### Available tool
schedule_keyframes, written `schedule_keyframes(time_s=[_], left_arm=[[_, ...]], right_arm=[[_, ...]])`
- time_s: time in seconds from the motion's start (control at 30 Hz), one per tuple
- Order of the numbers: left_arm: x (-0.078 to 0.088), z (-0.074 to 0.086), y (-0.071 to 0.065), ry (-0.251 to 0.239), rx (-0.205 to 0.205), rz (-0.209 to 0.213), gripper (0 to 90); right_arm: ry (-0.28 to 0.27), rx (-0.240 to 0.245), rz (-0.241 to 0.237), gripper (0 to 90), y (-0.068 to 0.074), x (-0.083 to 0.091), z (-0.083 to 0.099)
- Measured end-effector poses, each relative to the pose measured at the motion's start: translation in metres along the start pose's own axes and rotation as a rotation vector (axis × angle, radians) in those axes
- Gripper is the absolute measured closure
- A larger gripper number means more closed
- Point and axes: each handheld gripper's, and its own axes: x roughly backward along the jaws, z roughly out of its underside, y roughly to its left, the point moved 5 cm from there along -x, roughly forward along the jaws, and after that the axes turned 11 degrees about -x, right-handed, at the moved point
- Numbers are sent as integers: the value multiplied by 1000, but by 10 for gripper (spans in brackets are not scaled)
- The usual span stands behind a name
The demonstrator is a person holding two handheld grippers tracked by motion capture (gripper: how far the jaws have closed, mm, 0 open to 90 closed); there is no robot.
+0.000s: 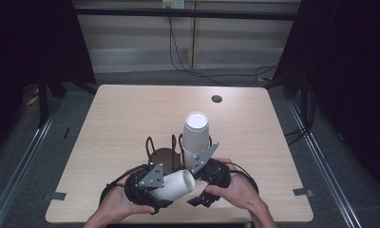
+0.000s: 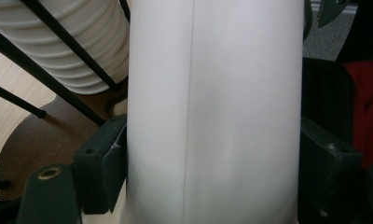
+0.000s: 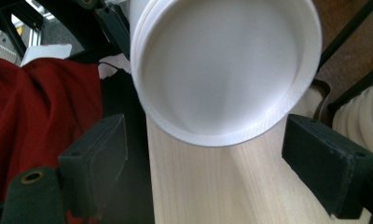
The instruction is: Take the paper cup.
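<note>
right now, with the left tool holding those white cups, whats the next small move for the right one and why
Probably ease the right tool forward and close on the end cup's base. The left tool clamps the white cups' wall, the base faces the right tool's open jaws, and the nested rims suggest pulling one off, likely for the cup stack in the rack.

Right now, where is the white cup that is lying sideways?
In the high view the white cup is near the table's front edge, clamped in the left gripper, just in front of the wire rack with stacked cups.
</note>
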Motion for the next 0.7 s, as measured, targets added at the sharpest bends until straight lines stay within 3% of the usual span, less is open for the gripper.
schedule_keyframes(time_s=[0.33,0.47,0.57,0.7], left_arm=[[-8,-3,-5,90,-49,29,205],[-8,-7,-6,88,-53,16,205],[-8,-9,-6,113,-72,-9,206],[-10,-9,-8,139,-92,-9,206]], right_arm=[[97,-21,25,143,-1,-5,0],[129,-17,14,146,1,-7,-1],[143,-40,11,145,0,-9,-2],[164,-60,-3,145,1,-11,-3]])
